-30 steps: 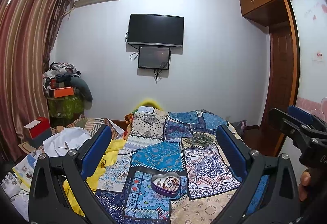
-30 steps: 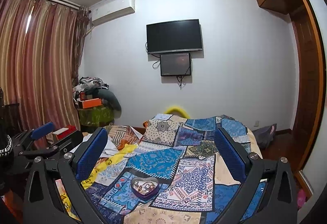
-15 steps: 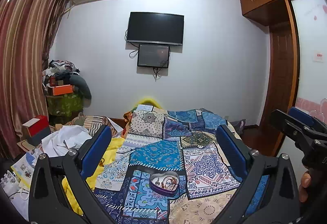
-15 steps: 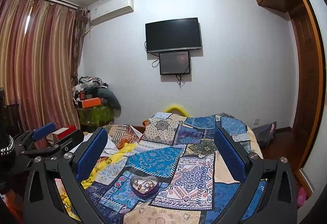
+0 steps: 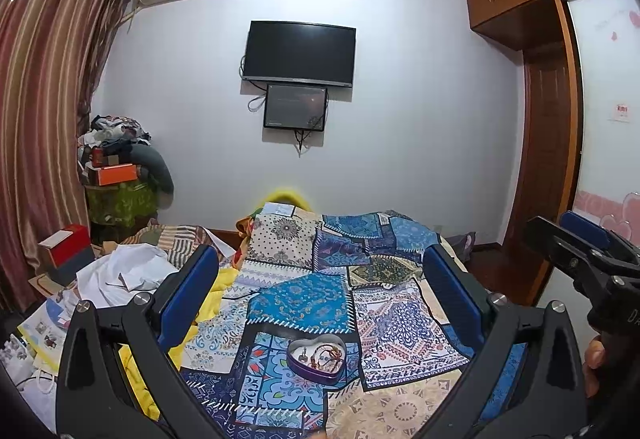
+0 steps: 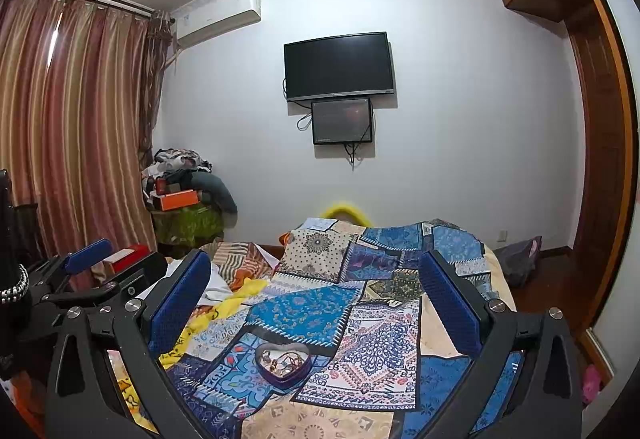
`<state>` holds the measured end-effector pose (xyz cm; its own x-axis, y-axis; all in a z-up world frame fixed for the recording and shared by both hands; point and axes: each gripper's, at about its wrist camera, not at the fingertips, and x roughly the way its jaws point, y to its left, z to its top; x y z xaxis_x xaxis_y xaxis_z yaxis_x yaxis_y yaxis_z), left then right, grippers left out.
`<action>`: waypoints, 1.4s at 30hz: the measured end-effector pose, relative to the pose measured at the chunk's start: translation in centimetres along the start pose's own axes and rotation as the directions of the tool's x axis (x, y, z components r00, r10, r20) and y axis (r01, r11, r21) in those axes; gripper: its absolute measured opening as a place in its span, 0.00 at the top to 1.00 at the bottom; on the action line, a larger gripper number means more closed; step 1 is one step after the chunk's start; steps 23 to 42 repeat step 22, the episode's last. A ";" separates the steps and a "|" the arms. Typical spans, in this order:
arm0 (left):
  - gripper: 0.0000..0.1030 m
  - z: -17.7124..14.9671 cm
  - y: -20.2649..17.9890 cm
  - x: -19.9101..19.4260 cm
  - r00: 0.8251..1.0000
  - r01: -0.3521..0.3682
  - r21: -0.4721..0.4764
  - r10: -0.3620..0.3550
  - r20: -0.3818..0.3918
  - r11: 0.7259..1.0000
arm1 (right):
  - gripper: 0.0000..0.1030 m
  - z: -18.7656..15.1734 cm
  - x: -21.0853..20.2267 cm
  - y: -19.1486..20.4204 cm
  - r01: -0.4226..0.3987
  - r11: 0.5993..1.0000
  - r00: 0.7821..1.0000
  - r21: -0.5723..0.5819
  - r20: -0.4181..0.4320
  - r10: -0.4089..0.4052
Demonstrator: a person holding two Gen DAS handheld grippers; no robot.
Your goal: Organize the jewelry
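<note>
Jaws on both of your grippers stand wide and hold nothing: left gripper (image 5: 320, 295) and right gripper (image 6: 314, 299) each show blue pads spread far apart with only bed between them

Landmark: the heart-shaped tin (image 5: 317, 358), purple, lid off, sitting on the patchwork quilt (image 5: 400, 323) of the bed. Jewelry (image 5: 320, 353) lies tangled inside it, beads or chains in brown and gold; single pieces are too small to tell apart. No jewelry shows on the quilt around the tin

Key relation: the tin lies ahead of and below both pairs of jaws, close to the midline of each view. In the left wrist view it sits nearly centred; in the right wrist view (image 6: 283, 362) it sits a little left of centre. Your two grippers are side by side, the right one visible right of the tin in the left wrist view (image 5: 588, 259). Neither hand is clearly nearer. The tin's widest span runs across the view, its point toward you

Judgement: pieces already lie in the tin, which fits sorted-in as well as waiting to be taken out

Change from a second ago: in both views the tin sits slightly higher and looks a bit farther off, so both grippers have tipped or drawn back a little. Jaw spread is unchanged, and the tin keeps its place on the quilt
</note>
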<state>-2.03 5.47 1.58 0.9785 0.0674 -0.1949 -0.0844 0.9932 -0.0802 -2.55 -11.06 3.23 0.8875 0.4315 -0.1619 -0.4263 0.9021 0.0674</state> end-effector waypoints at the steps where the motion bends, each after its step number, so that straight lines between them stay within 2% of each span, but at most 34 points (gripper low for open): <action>1: 0.00 -0.1 0.0 0.0 1.000 0.003 0.001 -0.003 -0.004 1.000 | 0.00 0.0 0.0 0.0 0.000 1.000 1.000 0.001 -0.001 0.000; 42: 0.00 -0.4 0.5 0.5 0.999 0.022 -0.007 -0.022 -0.026 1.000 | 0.00 -0.2 0.5 -0.4 -0.003 1.000 1.000 0.008 -0.019 0.003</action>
